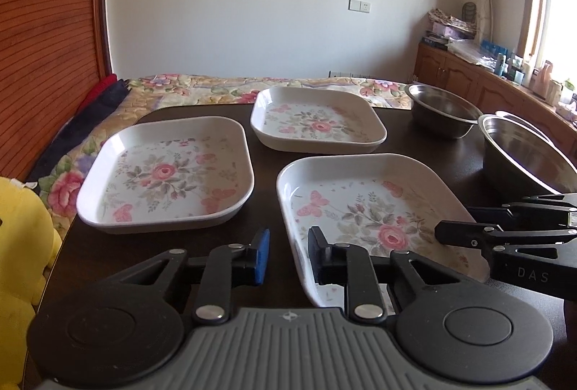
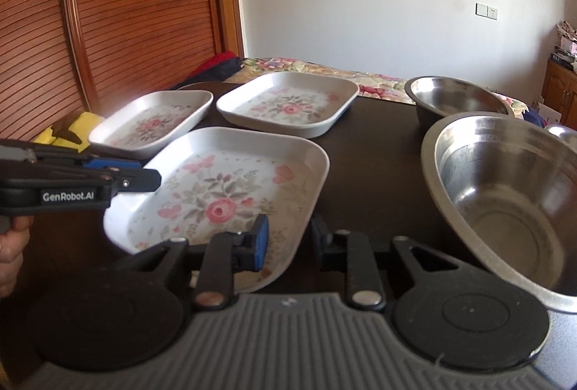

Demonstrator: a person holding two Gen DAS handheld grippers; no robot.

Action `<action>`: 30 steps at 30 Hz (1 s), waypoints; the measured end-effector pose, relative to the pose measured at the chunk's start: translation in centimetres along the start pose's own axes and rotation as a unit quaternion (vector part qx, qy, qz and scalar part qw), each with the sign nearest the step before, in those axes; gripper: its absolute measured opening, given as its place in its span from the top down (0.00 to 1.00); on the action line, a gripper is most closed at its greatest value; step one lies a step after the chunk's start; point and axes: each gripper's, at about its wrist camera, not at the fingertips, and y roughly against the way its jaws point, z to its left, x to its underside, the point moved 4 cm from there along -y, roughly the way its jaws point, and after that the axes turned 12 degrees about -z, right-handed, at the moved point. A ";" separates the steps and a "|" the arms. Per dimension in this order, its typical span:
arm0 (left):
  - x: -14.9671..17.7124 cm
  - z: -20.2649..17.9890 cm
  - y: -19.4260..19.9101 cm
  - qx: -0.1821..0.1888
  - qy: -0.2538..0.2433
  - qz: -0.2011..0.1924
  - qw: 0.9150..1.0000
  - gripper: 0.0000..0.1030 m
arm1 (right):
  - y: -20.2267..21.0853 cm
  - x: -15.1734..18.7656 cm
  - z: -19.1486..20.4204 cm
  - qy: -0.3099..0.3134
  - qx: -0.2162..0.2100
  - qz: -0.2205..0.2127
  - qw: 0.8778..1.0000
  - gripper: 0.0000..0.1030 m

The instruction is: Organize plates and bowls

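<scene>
Near plate [image 1: 364, 209]: front-most on dark table [image 1: 259, 123].
Left gripper [image 1: 288, 253]: jaws parted, straddling near plate's left rim (contact unclear).
Right gripper [image 2: 288, 238]: jaws parted, straddling its right rim.

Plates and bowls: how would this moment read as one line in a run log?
plates: three floral, unstacked, nearest | bowls: steel, nearest | left hand-held gripper: open, empty | right hand-held gripper: open, empty

Bare table [image 2: 375, 152] lane runs between 3 plates [image 2: 230, 188] and bowls [image 2: 505, 195].
</scene>
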 end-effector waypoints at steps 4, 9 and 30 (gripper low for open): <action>0.3 -0.1 -0.1 0.005 0.002 0.010 1.000 0.82 | -0.1 0.0 -0.2 -0.004 -0.005 0.001 1.000 0.77; 0.6 -0.6 0.4 0.007 0.004 0.010 1.000 0.88 | 0.1 0.1 -0.5 -0.022 -0.005 0.000 1.000 0.82; 2.1 -2.4 7.9 -0.002 0.001 -0.018 1.000 0.88 | 6.9 1.2 1.4 -0.017 -0.020 -0.034 0.999 0.84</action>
